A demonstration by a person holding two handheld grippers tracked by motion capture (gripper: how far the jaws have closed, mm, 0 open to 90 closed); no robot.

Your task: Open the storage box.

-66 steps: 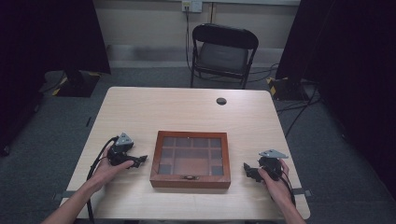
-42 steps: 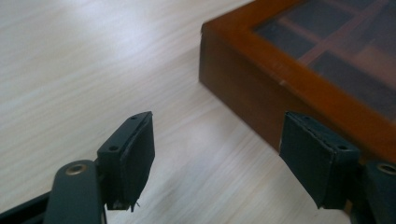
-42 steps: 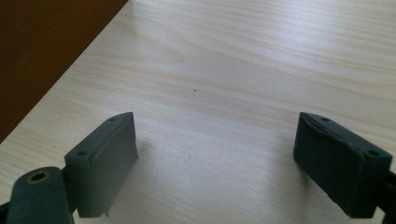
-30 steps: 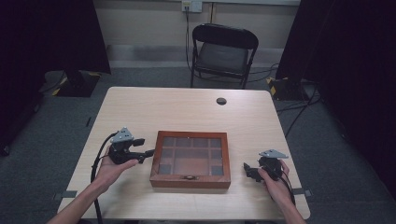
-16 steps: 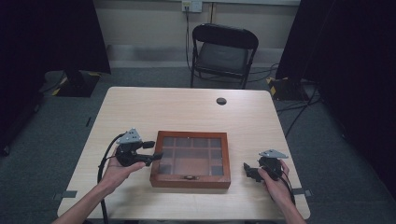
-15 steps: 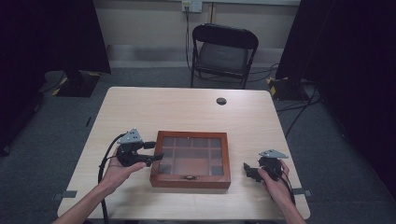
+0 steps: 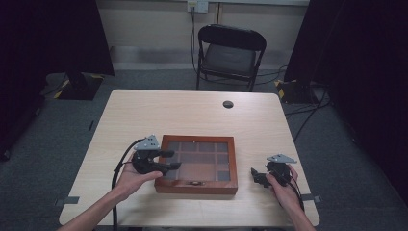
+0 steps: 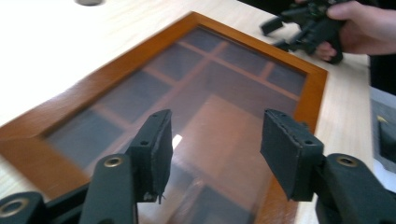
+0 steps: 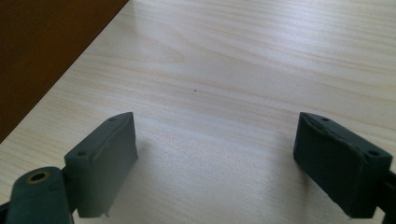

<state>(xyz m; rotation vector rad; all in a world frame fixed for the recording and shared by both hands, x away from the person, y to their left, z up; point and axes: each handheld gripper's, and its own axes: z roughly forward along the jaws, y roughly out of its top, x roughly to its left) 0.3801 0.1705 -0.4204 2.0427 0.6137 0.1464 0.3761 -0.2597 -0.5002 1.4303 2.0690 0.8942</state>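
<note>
Pale wood-grain worktop [image 7: 144,115] lies under both my hands. My left gripper [image 7: 169,160] hangs over the left edge of the shallow reddish-brown wooden box with a glass lid [image 7: 231,163], its fingers [image 8: 154,149] spread apart above the glass with nothing between them; through the pane I see dark compartments split by thin wooden dividers. My right gripper [image 7: 254,174] sits low over bare worktop just beside the box's right side, its fingers [image 9: 107,158] wide open and empty, apart from the wood. The box rests near the front middle of the worktop. Farther off, a small round dark disc [image 7: 228,104] lies near the far edge, and beyond it a black folding chair [image 7: 230,54] stands on grey floor.
</note>
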